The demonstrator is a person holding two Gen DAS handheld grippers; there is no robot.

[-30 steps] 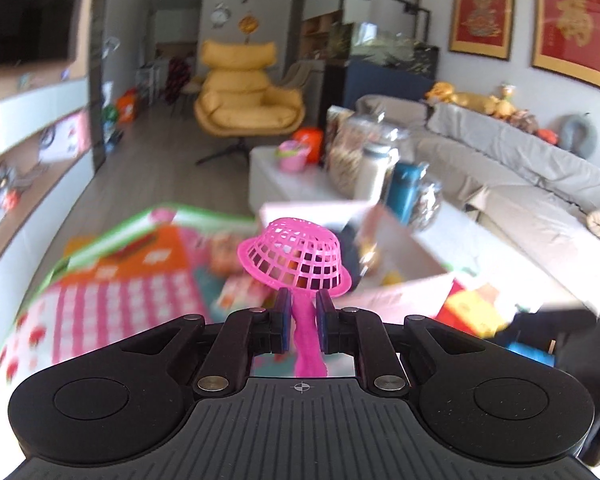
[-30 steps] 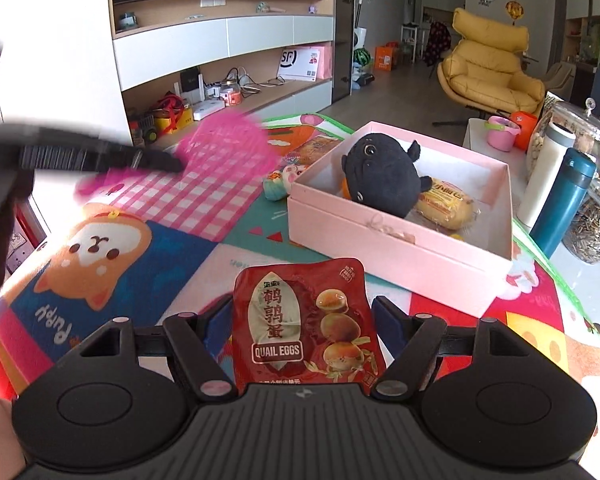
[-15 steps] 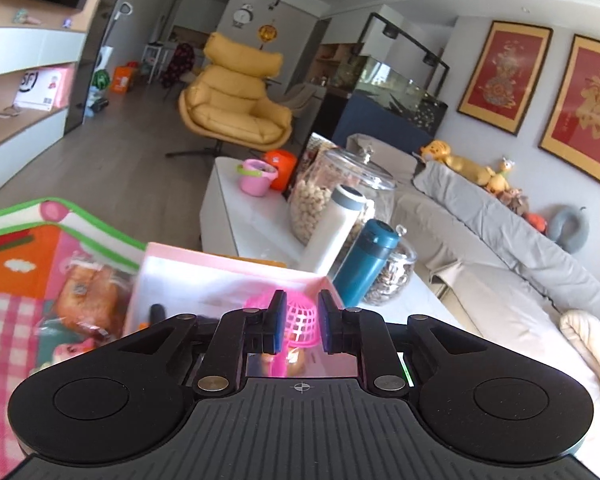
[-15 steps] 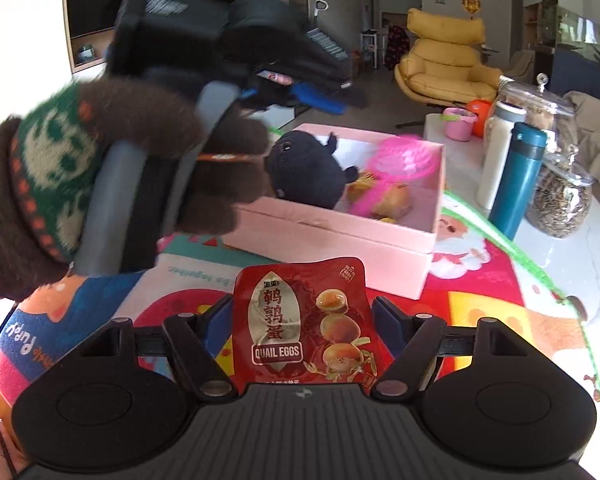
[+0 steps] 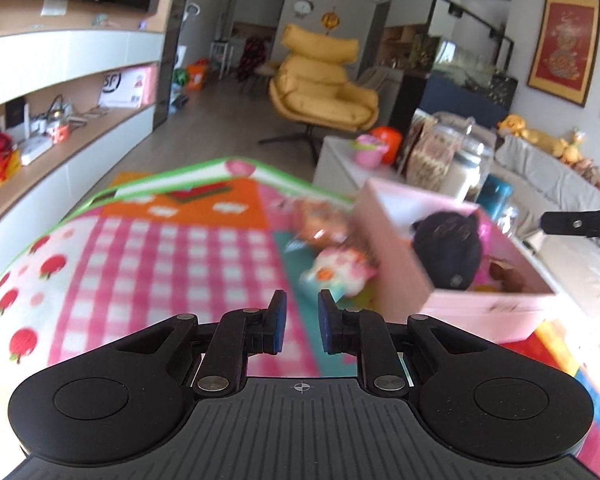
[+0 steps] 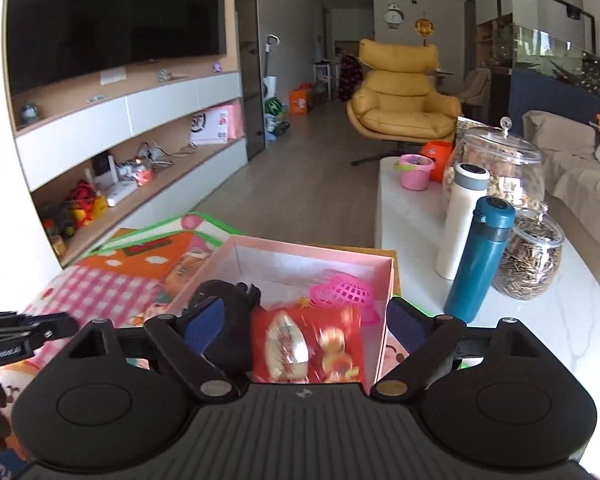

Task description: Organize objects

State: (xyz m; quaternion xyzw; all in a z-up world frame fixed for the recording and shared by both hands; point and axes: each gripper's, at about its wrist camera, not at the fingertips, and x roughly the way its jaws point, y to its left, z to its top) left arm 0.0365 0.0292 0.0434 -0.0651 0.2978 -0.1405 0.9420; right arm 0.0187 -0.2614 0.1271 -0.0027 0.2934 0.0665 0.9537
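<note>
Red foil pouch of quail eggs (image 6: 306,346): lies between the right gripper (image 6: 304,322) fingers, whose jaws have just been opening and stand wide, pads clear of it; sits over the open pink cardboard box (image 6: 382,280).

Pink plastic mesh basket (image 6: 342,290): inside the box, beside a black plush toy (image 5: 448,246).

Left gripper (image 5: 300,322): fingers narrow, nothing between them (above the checked play mat (image 5: 160,256)).

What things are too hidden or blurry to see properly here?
- Right wrist view: the red snack packet is motion-blurred, its print unreadable.
- Right wrist view: the black plush toy sits partly behind the right gripper.
- Left wrist view: packets beside the pink box are blurred smears.
</note>
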